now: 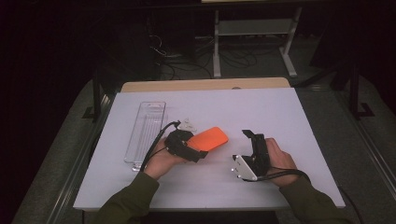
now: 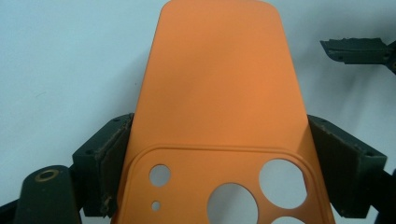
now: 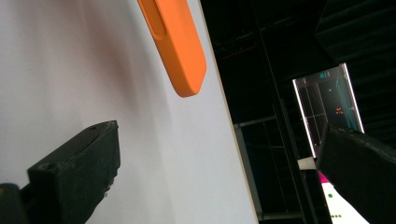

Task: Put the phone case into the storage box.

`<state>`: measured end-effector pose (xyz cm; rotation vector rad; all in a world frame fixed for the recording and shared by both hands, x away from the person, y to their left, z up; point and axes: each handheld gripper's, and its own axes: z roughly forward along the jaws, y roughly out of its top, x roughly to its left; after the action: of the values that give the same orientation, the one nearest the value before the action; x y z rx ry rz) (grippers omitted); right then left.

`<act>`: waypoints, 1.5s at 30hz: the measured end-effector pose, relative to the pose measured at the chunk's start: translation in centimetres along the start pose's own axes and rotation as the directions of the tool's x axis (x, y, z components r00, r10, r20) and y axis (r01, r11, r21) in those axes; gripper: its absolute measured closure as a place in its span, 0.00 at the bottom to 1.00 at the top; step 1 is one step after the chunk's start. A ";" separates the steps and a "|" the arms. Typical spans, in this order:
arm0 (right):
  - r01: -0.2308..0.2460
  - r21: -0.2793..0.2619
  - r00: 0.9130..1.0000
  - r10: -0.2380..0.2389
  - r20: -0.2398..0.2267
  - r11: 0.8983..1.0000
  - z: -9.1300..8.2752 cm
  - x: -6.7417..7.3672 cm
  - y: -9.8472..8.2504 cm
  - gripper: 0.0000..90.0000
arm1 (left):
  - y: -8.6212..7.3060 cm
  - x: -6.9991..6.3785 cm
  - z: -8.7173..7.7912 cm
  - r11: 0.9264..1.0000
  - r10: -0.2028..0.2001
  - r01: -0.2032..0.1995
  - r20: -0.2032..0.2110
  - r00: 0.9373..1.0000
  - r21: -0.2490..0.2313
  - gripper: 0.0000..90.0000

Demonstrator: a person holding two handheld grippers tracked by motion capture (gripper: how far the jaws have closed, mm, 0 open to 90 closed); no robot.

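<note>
An orange phone case is held just above the white table, its back side up. My left gripper is shut on the end with the camera cut-outs. In the left gripper view the case runs away from me, and both pads press on its long edges. My right gripper rests to the right of the case, tipped on its side in the person's hand. Its jaws stand open and hold nothing. In the right gripper view the case shows edge-on beyond the open gripper.
A clear plastic tray lies lengthwise on the left part of the white table. Behind the table's far wooden edge are a white metal frame and cables on a dark floor. One jaw of the right gripper appears ahead of the left one.
</note>
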<state>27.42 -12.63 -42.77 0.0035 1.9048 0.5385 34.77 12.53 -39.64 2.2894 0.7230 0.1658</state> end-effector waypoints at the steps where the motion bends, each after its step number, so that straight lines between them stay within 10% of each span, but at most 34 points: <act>1: 0.006 -0.002 1.000 -0.005 0.006 1.000 0.0 0.0 0.0 0.00 | 0.0 -0.1 0.0 1.000 -0.010 0.010 0.001 1.000 -0.008 0.17; 19: 0.089 -0.019 0.994 -0.087 0.068 0.996 -0.1 0.7 0.8 0.00 | 0.0 -0.4 0.2 0.998 -0.043 0.044 0.016 0.999 -0.048 0.17; 25: 0.112 -0.028 0.991 -0.110 0.076 0.993 -0.1 1.0 1.1 0.00 | 0.2 -0.3 -0.1 1.000 0.009 -0.009 0.018 1.000 -0.024 0.17; 45: 0.194 -0.060 0.975 -0.186 0.123 0.979 0.3 2.1 2.0 0.00 | 0.4 -1.1 0.2 0.999 0.011 -0.009 0.041 0.999 -0.046 0.17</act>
<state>26.38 -10.18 -43.94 -0.1890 1.7490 0.4662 34.09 11.62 -39.43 2.2467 0.6804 0.1375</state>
